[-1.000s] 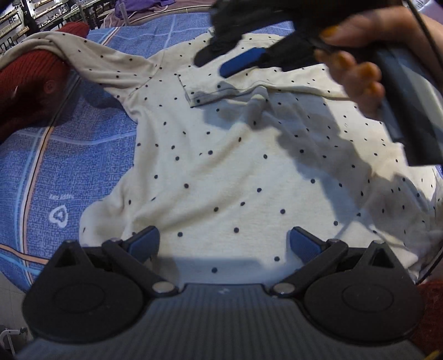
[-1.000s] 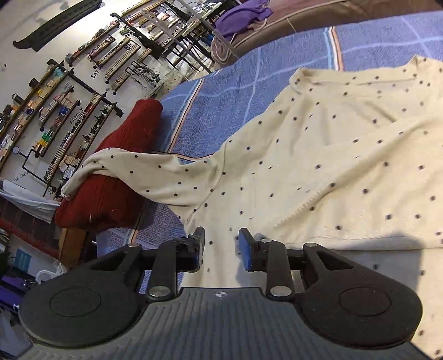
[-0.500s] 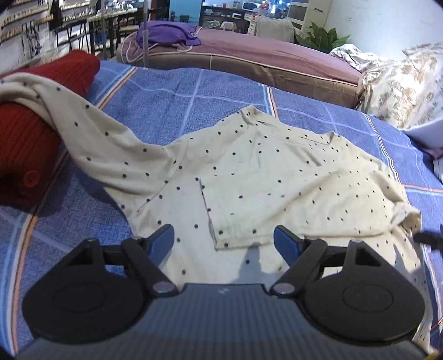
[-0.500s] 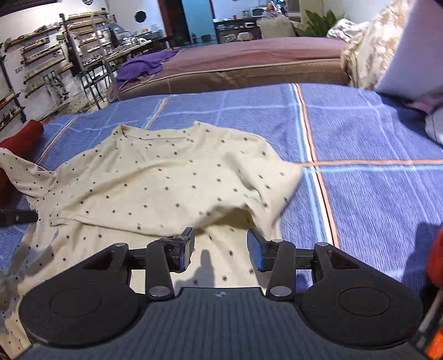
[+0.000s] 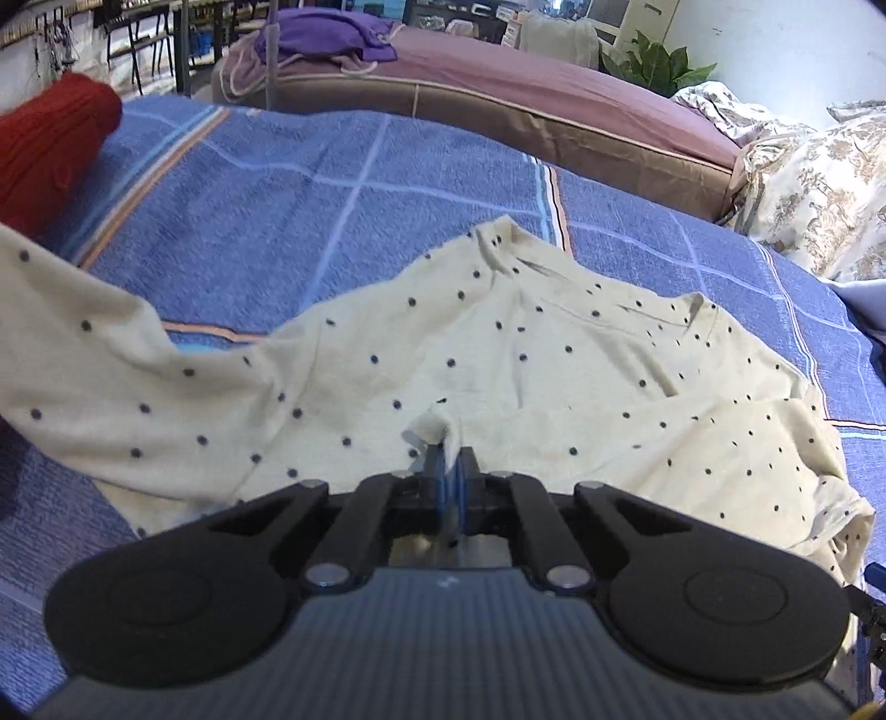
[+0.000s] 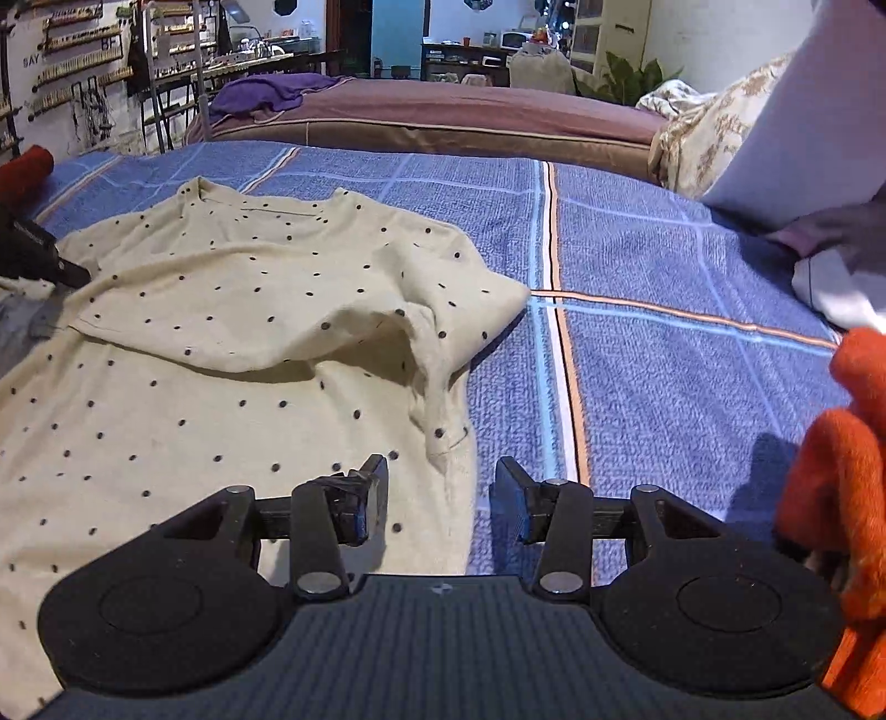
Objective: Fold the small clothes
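Nubby blue checked bedspread (image 5: 288, 183), left gripper (image 5: 449, 471) fingers pinching soft dotted cream shirt (image 5: 498, 376), right gripper (image 6: 437, 487) fingers wide

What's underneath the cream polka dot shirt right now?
The polka dot shirt lies on the blue plaid bedspread. Anything else beneath the fabric is covered and cannot be seen.

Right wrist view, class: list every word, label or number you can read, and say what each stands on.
"SAY" on the white wall, beside the display racks.
"BF" on the same wall, partly hidden, may be incomplete.
Nothing readable on the dotted shirt or the blue blanket.
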The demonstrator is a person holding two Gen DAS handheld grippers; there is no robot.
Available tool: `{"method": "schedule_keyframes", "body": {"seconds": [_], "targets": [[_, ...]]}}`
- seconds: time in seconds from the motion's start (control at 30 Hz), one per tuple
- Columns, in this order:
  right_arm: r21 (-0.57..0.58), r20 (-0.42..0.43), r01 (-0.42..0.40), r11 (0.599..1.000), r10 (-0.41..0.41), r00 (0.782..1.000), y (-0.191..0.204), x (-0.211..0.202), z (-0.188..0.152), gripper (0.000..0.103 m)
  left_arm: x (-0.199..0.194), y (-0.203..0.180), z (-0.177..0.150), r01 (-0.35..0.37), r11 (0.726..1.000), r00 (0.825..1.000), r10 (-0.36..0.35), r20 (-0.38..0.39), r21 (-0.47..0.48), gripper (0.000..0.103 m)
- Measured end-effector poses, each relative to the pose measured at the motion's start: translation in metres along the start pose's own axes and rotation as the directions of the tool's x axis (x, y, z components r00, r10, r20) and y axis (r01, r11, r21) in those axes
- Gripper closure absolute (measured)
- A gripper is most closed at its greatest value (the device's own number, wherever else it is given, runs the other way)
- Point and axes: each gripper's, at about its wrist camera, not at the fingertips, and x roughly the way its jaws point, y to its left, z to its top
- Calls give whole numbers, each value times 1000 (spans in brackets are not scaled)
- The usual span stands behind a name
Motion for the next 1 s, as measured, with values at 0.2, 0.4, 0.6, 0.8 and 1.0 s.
{"method": "schedule_keyframes", "body": {"seconds": [0.2,0.4,0.6,0.8,1.0], "targets": [[-61,31,73,995,-71,997,3,25,12,58,-8,20,11,-78,997,997,78,9,-7,99],[15,23,113,994,-113,993,-13,23,8,96,1,27,7,-88,996,996,88,-26,-7,99],[-22,22,111,994,-111,994,-12,18,-7,60,8,16,-1,-131,989,990,134,-34,70,97],[175,125,-11,984,-11,992,-39,-26,20,27,12,16,-2,-137,986,989,141,-35,91,95],[339,112,-133,931,101,989,-71,34,90,26,12,13,-2,-146,983,988,150,-32,116,95]]}}
